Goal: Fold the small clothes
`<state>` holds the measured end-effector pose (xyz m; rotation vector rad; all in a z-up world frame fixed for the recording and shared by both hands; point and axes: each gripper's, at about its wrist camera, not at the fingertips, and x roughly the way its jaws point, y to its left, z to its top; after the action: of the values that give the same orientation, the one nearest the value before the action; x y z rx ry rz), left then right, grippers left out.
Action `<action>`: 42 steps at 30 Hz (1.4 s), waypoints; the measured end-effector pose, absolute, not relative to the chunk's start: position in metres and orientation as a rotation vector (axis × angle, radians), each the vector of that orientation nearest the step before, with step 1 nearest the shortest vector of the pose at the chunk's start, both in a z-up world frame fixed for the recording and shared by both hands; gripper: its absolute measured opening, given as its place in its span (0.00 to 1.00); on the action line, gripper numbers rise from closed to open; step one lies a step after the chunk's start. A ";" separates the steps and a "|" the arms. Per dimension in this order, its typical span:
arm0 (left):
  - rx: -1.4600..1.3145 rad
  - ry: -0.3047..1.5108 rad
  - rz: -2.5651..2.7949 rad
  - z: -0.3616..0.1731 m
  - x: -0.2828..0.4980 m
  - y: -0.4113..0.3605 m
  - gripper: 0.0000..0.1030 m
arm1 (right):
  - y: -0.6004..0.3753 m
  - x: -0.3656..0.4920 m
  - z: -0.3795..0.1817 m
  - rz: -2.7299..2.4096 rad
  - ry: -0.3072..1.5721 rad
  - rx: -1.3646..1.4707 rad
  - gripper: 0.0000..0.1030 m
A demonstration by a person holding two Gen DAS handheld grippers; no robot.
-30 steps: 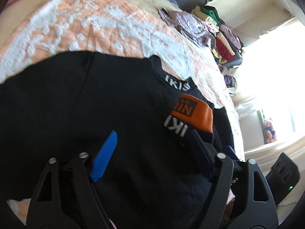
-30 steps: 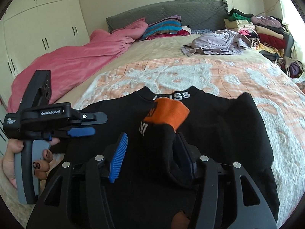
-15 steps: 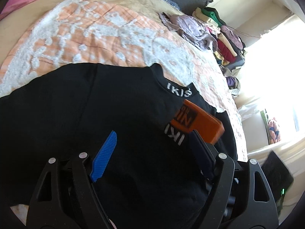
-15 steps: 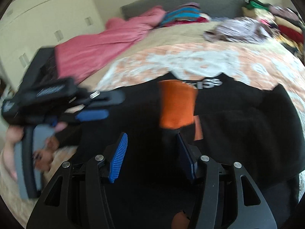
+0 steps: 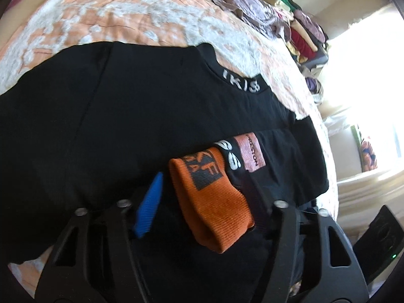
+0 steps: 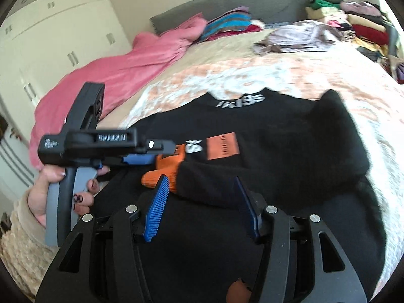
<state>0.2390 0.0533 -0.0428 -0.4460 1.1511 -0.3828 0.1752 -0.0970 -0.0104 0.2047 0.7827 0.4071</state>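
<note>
A black top (image 5: 126, 126) with white letters on its collar lies flat on the bed; it also shows in the right wrist view (image 6: 290, 136). Its sleeve with an orange cuff (image 5: 212, 202) lies folded across the chest, beside an orange label (image 5: 251, 152). My left gripper (image 5: 202, 199) is open, and the cuff lies between its blue pads. In the right wrist view the cuff (image 6: 164, 174) sits under the left gripper (image 6: 141, 156). My right gripper (image 6: 202, 202) is open, its pads on either side of the black sleeve.
The bed has an orange and white quilt (image 6: 252, 75). A pink duvet (image 6: 126, 70) lies at the left and a lilac garment (image 6: 298, 38) at the back. Piled clothes (image 6: 358, 25) stand at the right edge. White wardrobes (image 6: 50, 25) line the left wall.
The sleeve with the orange cuff has swung over from upright near the collar and now lies across the chest. The left gripper has moved in over the cuff. Both grippers stay open.
</note>
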 end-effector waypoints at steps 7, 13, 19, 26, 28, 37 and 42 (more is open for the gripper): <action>-0.367 1.083 -0.422 -0.027 0.234 0.040 0.04 | -0.135 0.166 -0.007 0.318 0.752 0.262 0.51; -0.351 0.943 -0.416 0.020 0.219 0.064 0.04 | -0.173 0.164 -0.009 0.180 0.751 0.266 0.51; -0.358 1.005 -0.368 0.001 0.224 0.077 0.04 | -0.191 0.177 -0.020 0.056 0.777 0.252 0.51; -0.313 1.018 -0.299 -0.010 0.229 0.080 0.11 | -0.194 0.205 -0.027 -0.047 0.818 0.150 0.58; -0.288 0.985 -0.270 -0.002 0.226 0.083 0.16 | -0.196 0.220 -0.033 -0.061 0.847 0.132 0.58; -0.162 0.933 -0.255 0.007 0.217 0.070 0.22 | -0.207 0.263 -0.056 -0.012 0.925 0.167 0.12; -0.111 1.047 -0.258 -0.026 0.220 0.050 0.30 | -0.225 0.255 -0.053 -0.047 0.870 0.168 0.10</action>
<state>0.2202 0.0497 -0.0264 -0.1113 1.0467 -0.2579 0.2552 -0.2249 -0.0528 0.1680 0.8705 -0.0467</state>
